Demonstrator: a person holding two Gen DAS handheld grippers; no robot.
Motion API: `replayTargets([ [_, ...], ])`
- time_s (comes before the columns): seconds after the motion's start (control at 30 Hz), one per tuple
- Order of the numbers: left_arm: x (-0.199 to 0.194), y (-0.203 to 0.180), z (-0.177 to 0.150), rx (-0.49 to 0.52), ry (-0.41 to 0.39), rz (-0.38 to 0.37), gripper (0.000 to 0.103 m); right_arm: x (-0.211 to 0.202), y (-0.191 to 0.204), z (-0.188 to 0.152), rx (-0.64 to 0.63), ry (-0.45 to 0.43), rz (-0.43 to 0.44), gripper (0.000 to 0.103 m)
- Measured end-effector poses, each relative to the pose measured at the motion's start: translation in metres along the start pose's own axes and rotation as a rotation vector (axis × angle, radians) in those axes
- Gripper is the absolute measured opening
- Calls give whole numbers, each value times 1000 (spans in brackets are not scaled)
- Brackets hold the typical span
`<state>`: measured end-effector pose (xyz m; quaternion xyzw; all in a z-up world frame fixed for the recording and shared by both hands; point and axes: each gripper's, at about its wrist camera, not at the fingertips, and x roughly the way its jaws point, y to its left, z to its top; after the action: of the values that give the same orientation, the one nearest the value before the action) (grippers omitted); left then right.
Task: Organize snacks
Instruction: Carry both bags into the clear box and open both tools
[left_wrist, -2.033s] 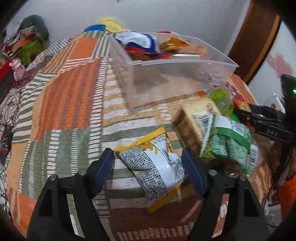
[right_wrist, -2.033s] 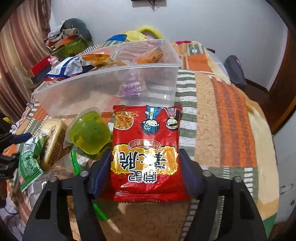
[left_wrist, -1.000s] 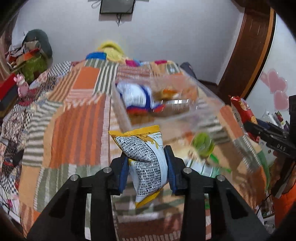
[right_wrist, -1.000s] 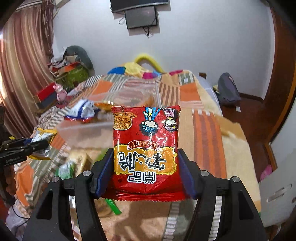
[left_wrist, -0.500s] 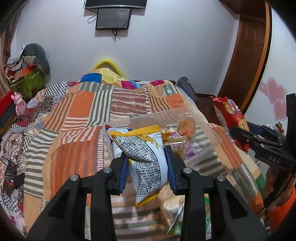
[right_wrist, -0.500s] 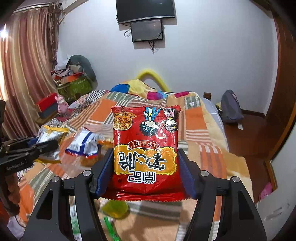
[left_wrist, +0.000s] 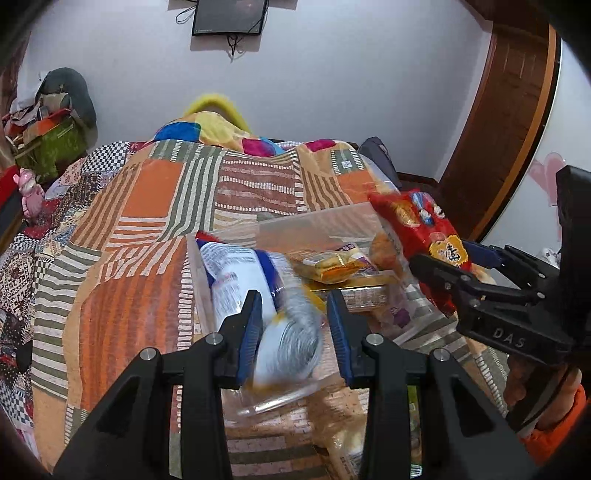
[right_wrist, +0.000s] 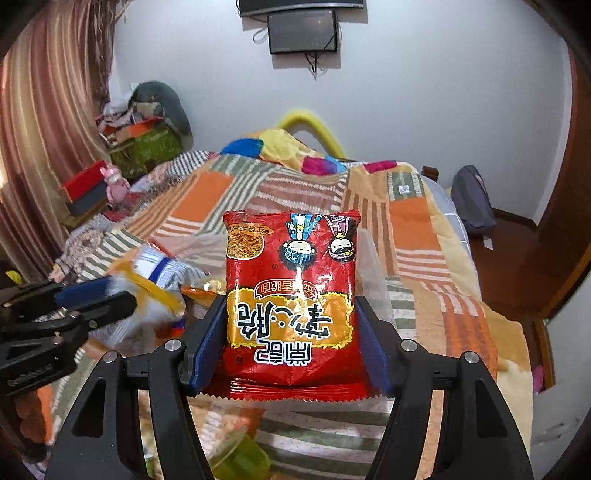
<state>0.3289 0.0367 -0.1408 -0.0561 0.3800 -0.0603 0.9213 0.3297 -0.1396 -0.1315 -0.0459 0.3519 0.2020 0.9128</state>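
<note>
My left gripper (left_wrist: 294, 325) hangs over the near end of the clear plastic bin (left_wrist: 280, 227). Its jaws stand apart, and the yellow-edged white snack packet (left_wrist: 291, 339) is a blur between them, dropping into the bin. My right gripper (right_wrist: 288, 339) is shut on a red noodle-snack packet (right_wrist: 291, 295) and holds it upright above the bin's right side; this packet shows in the left wrist view (left_wrist: 424, 236) too. In the bin lie a blue-and-white packet (left_wrist: 236, 273) and an orange wrapped snack (left_wrist: 332, 266).
The bin rests on a bed with an orange, green and white patchwork quilt (left_wrist: 147, 206). A green jelly cup (right_wrist: 240, 461) and a bread packet (left_wrist: 347, 446) lie on the quilt in front of the bin. A wall stands behind the bed.
Both grippers lifted their packets from the quilt and carried them over the bin. The left jaws have now spread and the yellow-edged packet is falling out of them.
</note>
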Motion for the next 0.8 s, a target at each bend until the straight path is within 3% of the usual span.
replayTargets([
  [0.4, -22, -8, -10, 39, -3, -27, 37, -29, -5, -7, -21, -8, 8, 66],
  [0.8, -58, -16, -53, 69, 43, -51, 46, -66, 0, -58, -26, 34, 89, 66],
])
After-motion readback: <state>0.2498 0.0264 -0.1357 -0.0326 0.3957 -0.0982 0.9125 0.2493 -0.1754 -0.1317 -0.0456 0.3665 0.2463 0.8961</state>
